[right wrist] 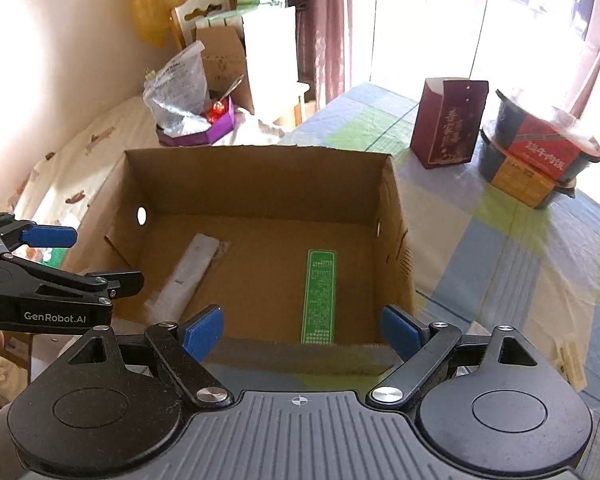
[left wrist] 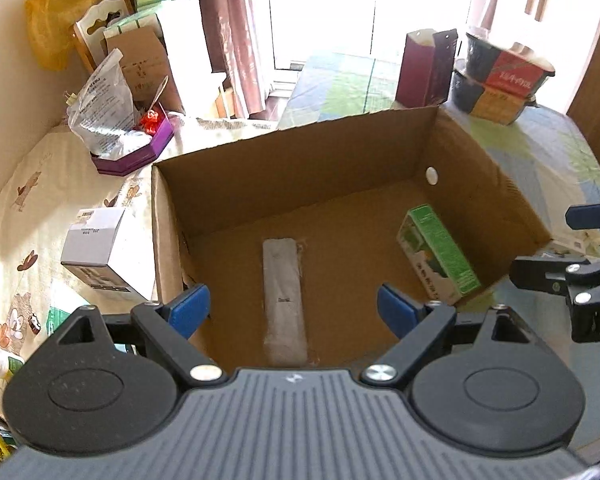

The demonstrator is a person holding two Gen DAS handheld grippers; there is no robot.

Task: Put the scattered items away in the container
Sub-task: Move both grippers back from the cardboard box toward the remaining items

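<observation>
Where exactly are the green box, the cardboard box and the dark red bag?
green box [left wrist: 440, 256]: left wrist view, on its printed top face.
cardboard box [right wrist: 256, 184]: right wrist view, on its inner far wall.
dark red bag [right wrist: 450, 132]: right wrist view, on its front panel.

The table [right wrist: 520, 240], under a checked blue, green and white cloth, carries an open cardboard box [right wrist: 260, 184]. Beyond the box's far right corner stand a dark red carton [right wrist: 448, 124] and two stacked bowl packs [right wrist: 540, 156]. Left of the box sit a purple tray [left wrist: 140, 152] and a grey-and-white carton [left wrist: 96, 248] on a cartoon-print cloth [left wrist: 20, 208].
</observation>
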